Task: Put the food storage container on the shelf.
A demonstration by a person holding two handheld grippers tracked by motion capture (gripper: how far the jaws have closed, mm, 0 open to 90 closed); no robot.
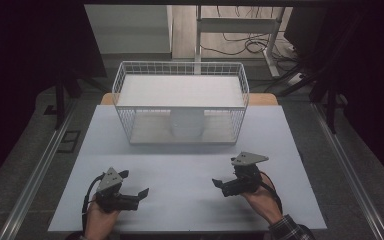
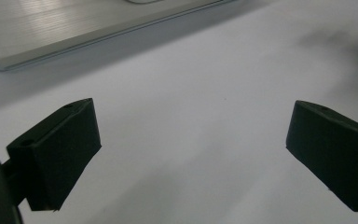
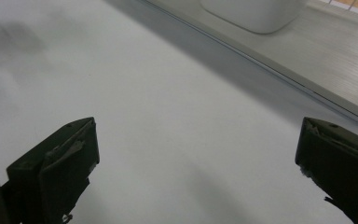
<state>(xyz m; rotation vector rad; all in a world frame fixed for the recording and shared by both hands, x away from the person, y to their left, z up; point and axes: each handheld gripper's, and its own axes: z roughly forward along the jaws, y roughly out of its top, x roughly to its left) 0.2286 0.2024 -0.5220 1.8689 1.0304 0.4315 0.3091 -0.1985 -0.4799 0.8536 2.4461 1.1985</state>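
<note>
High view, left to right. Left hand (image 1: pixel 99 216) is coming in from the bottom edge, gripping the left gripper (image 1: pixel 136 194). It is sitting low over the near-left part of the table (image 1: pixel 180 165), jaws pointing right toward the middle, grey plate on top, cable looping down by the wrist. In the left gripper view its jaws are standing wide apart with bare tabletop between them; nothing held.

Centre, far side: the wire rack (image 1: pixel 180 102) is standing on the table, well apart from both grippers. It is carrying a flat white top shelf and a lower shelf. The white pot (image 1: pixel 186 124) is sitting on the lower shelf, under the top shelf, about mid-width, upright.

Right: the right gripper (image 1: pixel 219 184) is hovering low over the near-right part of the table, jaws pointing left toward the left gripper, the two well apart. Right hand (image 1: pixel 262 197) is holding it from behind; a plaid sleeve (image 1: pixel 287 229) is showing at the bottom edge. In the right gripper view its jaws are spread wide over bare tabletop, holding nothing; the rack's lower shelf edge (image 3: pixel 307 84) and the pot's base (image 3: pixel 256 14) are showing at the upper right.
</note>
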